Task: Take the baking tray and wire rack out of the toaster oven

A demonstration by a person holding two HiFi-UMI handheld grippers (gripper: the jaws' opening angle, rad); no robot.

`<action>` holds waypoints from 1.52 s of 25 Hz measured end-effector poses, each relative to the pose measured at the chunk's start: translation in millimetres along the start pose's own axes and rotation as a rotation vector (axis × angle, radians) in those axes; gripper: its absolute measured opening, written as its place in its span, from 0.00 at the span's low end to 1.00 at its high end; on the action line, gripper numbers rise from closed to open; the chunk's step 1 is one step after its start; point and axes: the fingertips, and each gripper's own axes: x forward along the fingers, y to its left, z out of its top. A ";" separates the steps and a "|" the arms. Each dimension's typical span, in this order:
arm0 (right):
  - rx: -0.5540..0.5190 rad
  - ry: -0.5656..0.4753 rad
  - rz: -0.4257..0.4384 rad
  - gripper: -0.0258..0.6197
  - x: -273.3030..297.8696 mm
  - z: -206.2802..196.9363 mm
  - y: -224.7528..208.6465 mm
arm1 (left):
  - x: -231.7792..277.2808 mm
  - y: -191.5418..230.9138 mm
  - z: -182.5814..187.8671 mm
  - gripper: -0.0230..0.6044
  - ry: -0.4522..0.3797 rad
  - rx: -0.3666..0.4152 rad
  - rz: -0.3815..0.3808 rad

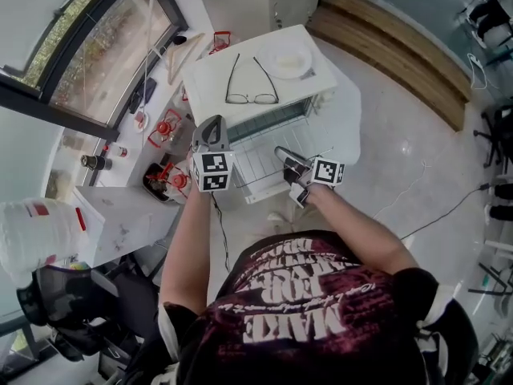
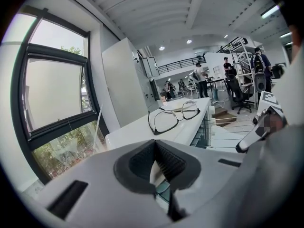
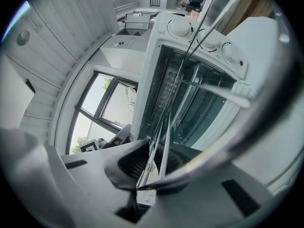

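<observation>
The white toaster oven [image 1: 216, 74] stands below me with its front facing me. The wire rack [image 1: 260, 160] sticks partway out of it. My right gripper [image 1: 282, 157] is shut on the rack's front edge. In the right gripper view the thin wires [image 3: 166, 122] run between its pads [image 3: 151, 164] and back into the oven's dark cavity [image 3: 190, 103]. My left gripper [image 1: 213, 127] sits at the oven's front left corner, level with the top. Its jaws [image 2: 154, 163] look shut with nothing clearly between them. I cannot make out the baking tray.
A pair of glasses [image 1: 251, 95] and a white plate [image 1: 287, 58] lie on the oven's top. Small red items [image 1: 164, 127] and bottles crowd the counter at the left by the window. A cable [image 1: 433, 215] runs over the floor at the right.
</observation>
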 end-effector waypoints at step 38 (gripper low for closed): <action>0.025 0.113 -0.075 0.05 -264.8 50.5 -19.7 | -85.7 -230.1 104.0 0.05 -0.150 -0.319 -0.109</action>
